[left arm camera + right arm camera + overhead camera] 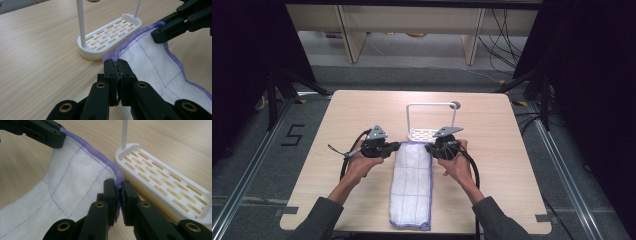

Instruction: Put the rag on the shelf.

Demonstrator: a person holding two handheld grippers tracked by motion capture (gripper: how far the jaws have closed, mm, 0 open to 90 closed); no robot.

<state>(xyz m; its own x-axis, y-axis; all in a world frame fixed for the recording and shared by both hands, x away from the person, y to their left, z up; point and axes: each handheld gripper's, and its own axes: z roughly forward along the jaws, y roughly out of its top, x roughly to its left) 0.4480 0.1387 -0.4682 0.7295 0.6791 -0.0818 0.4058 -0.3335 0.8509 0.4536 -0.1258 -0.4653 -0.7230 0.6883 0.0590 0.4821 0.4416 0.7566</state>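
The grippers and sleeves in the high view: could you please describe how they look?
Both the left gripper and the right gripper are black, each topped by a grey three-cornered plate and trailing a black cable. Their jaws carry brass-coloured pins. The person wears grey sleeves.

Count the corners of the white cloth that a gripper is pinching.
2. The left gripper clamps the far left corner of the cloth; the right gripper clamps its far right corner, beside the white rack.

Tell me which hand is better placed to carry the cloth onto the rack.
Neither clearly; each tongs grips a far corner of the cloth. Right tongs sit slightly nearer the rack, left tongs just beside it.
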